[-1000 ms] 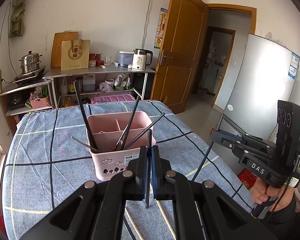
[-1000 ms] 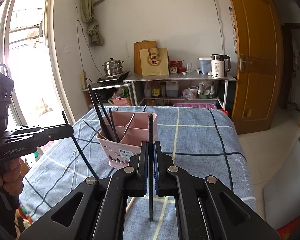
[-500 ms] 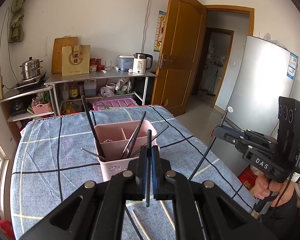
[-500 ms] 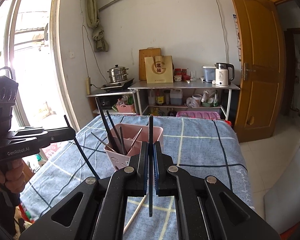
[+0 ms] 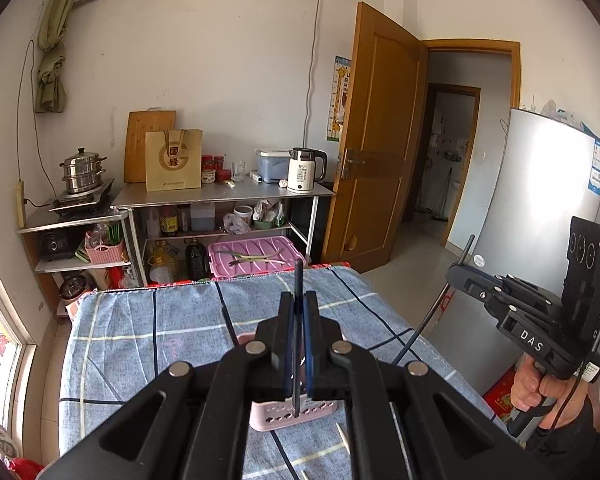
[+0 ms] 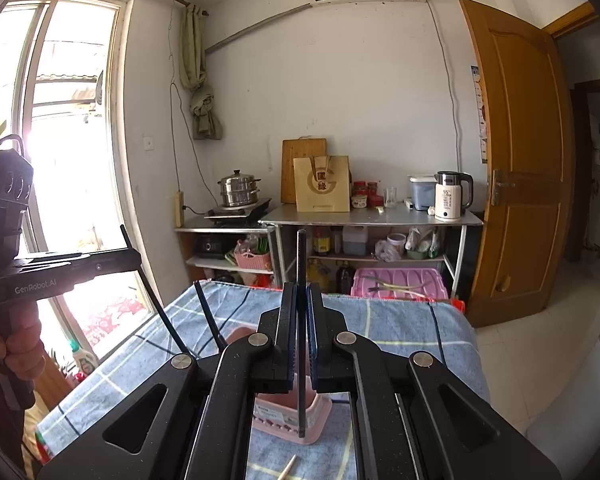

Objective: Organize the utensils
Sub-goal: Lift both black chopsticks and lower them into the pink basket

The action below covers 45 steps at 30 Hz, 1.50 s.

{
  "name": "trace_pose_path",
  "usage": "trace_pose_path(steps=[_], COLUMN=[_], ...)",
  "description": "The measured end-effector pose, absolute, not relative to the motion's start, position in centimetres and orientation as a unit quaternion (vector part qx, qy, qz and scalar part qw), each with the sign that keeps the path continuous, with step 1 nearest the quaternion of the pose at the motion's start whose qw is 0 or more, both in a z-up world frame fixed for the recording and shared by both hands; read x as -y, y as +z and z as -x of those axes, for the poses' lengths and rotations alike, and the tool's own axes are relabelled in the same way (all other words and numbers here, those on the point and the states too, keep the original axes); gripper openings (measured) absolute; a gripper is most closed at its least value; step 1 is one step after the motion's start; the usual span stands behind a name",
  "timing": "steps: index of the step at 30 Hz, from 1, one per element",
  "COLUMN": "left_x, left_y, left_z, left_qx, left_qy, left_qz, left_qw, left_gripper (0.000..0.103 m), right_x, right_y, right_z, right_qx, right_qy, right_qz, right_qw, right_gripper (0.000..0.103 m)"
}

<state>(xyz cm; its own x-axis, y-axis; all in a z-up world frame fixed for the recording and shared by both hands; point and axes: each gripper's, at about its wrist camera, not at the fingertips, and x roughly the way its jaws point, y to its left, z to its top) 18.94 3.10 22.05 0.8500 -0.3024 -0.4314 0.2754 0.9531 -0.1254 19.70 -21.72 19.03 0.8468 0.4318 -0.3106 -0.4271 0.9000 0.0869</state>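
The left hand-held gripper (image 5: 295, 340) is closed on 1 black chopstick (image 5: 297, 320), held upright between its blue pads. The right hand-held gripper (image 6: 300, 336) is likewise closed on 1 upright black chopstick (image 6: 301, 320). Both hang above the pink utensil caddy (image 6: 288, 412), which stands on the desk (image 5: 140, 332) with its blue checked cloth. Pale chopsticks (image 5: 344, 436) lie on the cloth near the caddy.
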Motion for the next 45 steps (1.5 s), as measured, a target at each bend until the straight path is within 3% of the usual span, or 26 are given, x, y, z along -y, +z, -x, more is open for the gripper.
trace_pose_path(steps=[17,41,45], left_x=[-4.6,-4.3,-4.7], left_y=[19.9,13.1,12.9], left_z=[-24.3,-26.4,-26.0], left_qx=[-0.242,-0.314,-0.311], left_qy=[-0.132,-0.133,-0.126], left_qz=[0.040,0.038,0.039], left_qw=[0.961,0.939,0.941], left_gripper=[0.005,0.005,0.006], right_x=[17.3,15.1,15.4], right_y=[19.5,11.7,12.0], right_z=[-24.4,-27.0,-26.4], right_qx=[-0.150,-0.275,-0.271], right_qy=[0.267,0.277,0.276], right_qz=[-0.045,-0.010,-0.006], right_qw=[0.951,0.920,0.922], right_gripper=[0.005,0.005,0.011])
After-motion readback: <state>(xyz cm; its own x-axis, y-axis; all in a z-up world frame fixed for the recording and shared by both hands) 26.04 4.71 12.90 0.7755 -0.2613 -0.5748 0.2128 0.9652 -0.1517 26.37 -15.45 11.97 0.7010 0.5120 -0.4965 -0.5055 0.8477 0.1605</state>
